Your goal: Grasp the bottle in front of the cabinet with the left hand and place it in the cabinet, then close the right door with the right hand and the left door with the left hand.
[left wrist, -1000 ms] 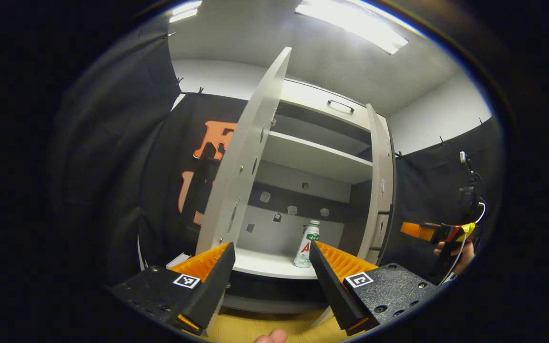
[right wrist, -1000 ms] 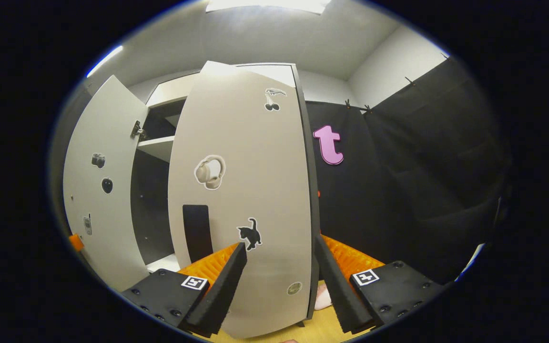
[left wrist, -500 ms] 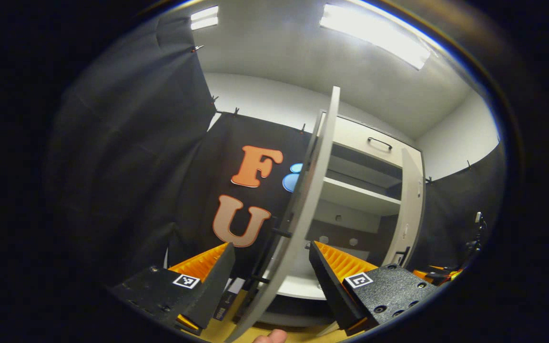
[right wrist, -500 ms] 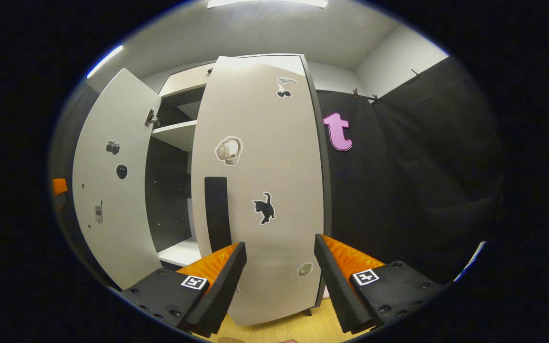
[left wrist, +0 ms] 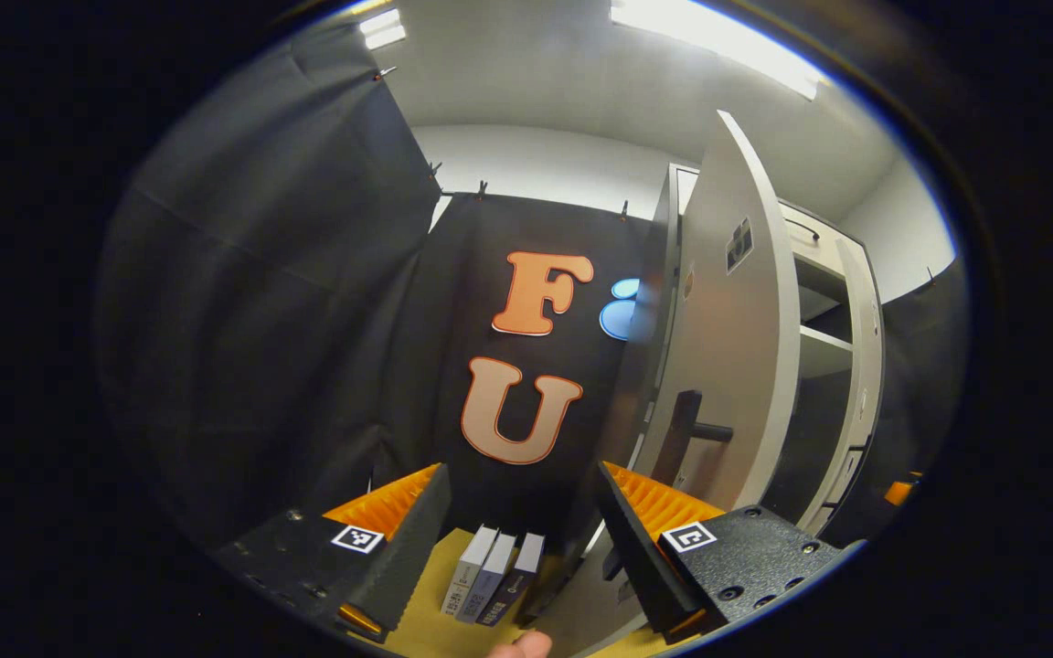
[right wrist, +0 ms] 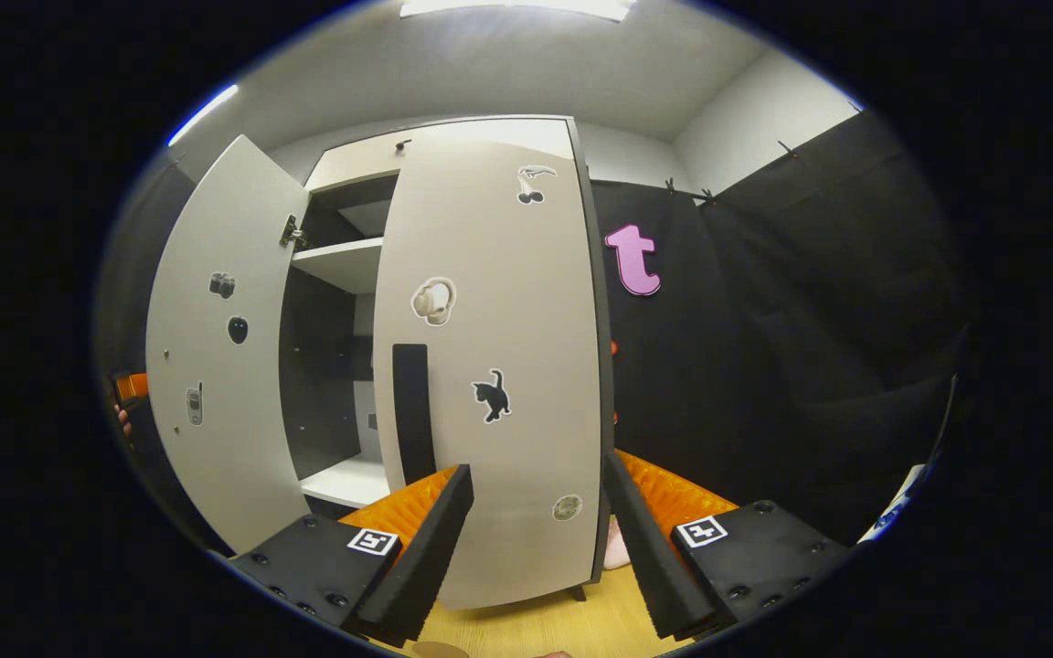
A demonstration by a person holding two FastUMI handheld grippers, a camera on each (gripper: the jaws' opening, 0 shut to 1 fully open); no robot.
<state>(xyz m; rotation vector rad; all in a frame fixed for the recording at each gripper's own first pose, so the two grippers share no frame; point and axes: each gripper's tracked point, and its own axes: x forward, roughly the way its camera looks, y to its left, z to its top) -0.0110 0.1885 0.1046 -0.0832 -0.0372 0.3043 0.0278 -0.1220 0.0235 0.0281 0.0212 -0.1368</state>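
In the left gripper view my left gripper (left wrist: 522, 471) is open and holds nothing. It sits beside the outer face of the open left door (left wrist: 728, 347), near that door's dark handle (left wrist: 686, 434). In the right gripper view my right gripper (right wrist: 536, 466) is open too, close in front of the right door (right wrist: 499, 347), which is swung most of the way shut. That door has a black handle (right wrist: 412, 411) and several stickers. The left door (right wrist: 216, 347) stands wide open, with shelves (right wrist: 344, 260) showing in the gap. The doors hide where the bottle stands.
A few books (left wrist: 490, 576) stand on the wooden floor by the cabinet's left side. Black cloth walls close in on the left and right. A bit of the left gripper and a hand (right wrist: 127, 388) peeks past the left door's edge.
The left gripper has swung left, from facing the cabinet's inside and the bottle to the left door's outer side. The right door has closed further, with the right gripper in front of it.
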